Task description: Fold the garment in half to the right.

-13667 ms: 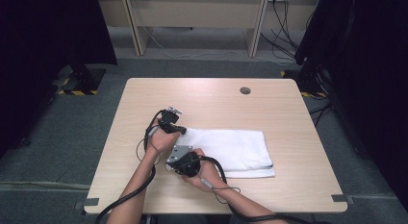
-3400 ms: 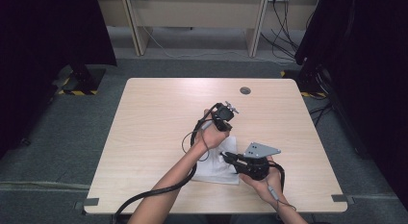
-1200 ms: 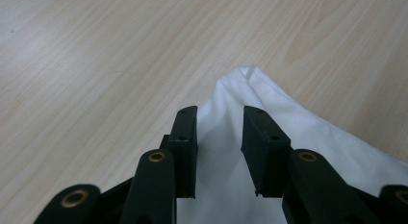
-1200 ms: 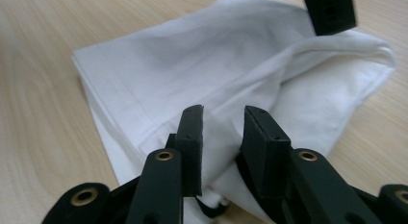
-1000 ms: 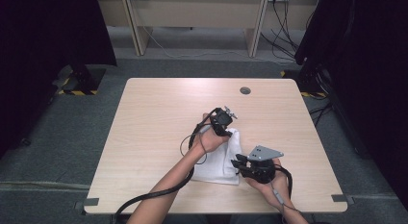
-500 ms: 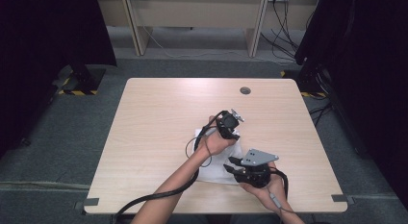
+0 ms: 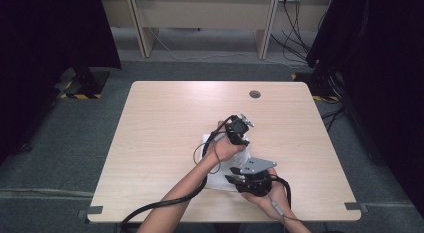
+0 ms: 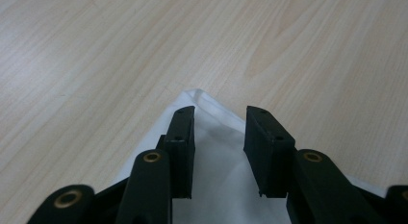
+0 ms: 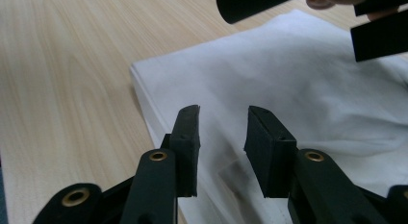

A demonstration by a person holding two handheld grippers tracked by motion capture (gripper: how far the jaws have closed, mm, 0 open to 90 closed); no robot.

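A white folded towel [image 7: 206,147] lies on the wooden table [image 7: 165,123], mostly covered by the person's hands. My left gripper [image 7: 243,135] hovers at the towel's far right corner. In the left gripper view its jaws [image 8: 220,113] stand open just above that towel corner [image 8: 202,101], with nothing pressed between them. My right gripper [image 7: 231,179], with the grey plate on top, sits at the towel's near edge and points left. In the right gripper view it [image 9: 222,111] is open over the layered towel edge [image 9: 144,89], and nothing is gripped.
A round cable hole [image 7: 255,94] sits near the table's far edge. Bare tabletop stretches left and beyond the towel. Cables trail from both grippers off the near edge. Desk legs and floor cables [image 7: 295,13] lie behind the table, with dark curtains on both sides.
My right gripper has slid a little left and nearer to the towel's front edge. The left gripper has barely shifted. Much earlier the towel lay spread wide; now it is folded smaller.
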